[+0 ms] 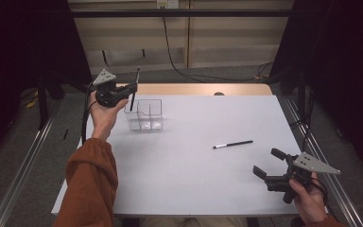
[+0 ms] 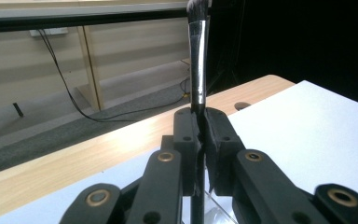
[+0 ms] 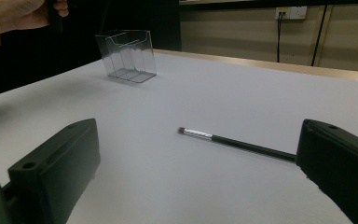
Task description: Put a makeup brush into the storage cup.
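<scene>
High view: a brush [image 1: 133,94] is clamped upright in the left gripper [image 1: 131,88], bristles up, just above the clear box [image 1: 146,115] near the table's [image 1: 208,184] far left. It should be lowered straight into a compartment before the jaws are released. A second brush [image 1: 233,144] lies flat ahead of the right gripper [image 1: 270,164], whose jaws are spread wide.

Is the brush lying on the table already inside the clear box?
No, that brush lies flat on the white table, well apart from the clear box.
</scene>
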Available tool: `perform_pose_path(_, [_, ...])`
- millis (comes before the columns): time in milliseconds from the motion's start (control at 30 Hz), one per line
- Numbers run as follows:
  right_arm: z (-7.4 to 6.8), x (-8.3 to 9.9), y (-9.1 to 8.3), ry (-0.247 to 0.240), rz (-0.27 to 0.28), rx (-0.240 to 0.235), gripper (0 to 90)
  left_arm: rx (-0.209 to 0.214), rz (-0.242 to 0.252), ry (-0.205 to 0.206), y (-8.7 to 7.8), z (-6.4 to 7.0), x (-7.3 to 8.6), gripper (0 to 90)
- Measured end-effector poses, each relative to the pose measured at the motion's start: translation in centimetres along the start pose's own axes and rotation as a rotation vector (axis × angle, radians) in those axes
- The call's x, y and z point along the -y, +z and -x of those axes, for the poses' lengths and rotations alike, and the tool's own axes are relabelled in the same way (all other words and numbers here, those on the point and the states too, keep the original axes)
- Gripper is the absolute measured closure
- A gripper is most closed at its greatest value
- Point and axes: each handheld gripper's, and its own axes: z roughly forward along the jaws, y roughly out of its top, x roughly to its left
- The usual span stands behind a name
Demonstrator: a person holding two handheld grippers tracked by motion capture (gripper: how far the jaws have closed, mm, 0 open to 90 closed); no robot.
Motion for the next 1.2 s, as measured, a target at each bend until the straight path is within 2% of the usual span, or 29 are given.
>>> perform_pose_path(133, [0.0, 0.0, 0.0, -0.003, -0.001, -0.001, 0.0, -0.005, -0.008, -0.011, 0.2, -0.3, 0.5, 84.1])
perform_pose_path(233, [0.0, 0.0, 0.0, 0.000, -0.001, 0.001, 0.0, 0.001, -0.022, 0.006, 0.4, 0.0, 0.9, 84.1])
perform_pose_path(567, [0.0, 0.0, 0.0, -0.001, -0.001, 0.000, 0.0, -0.004, -0.045, -0.004, 1.0, -0.1, 2.0, 84.1])
perform_pose_path(833, [0.0, 0.0, 0.0, -0.003, -0.001, 0.000, 0.0, -0.020, -0.065, -0.010, 1.1, -0.6, 3.0, 84.1])
perform_pose_path(1200, [0.0, 0.0, 0.0, -0.001, -0.002, 0.000, 0.0, -0.020, -0.078, -0.009, 1.1, -0.6, 3.6, 84.2])
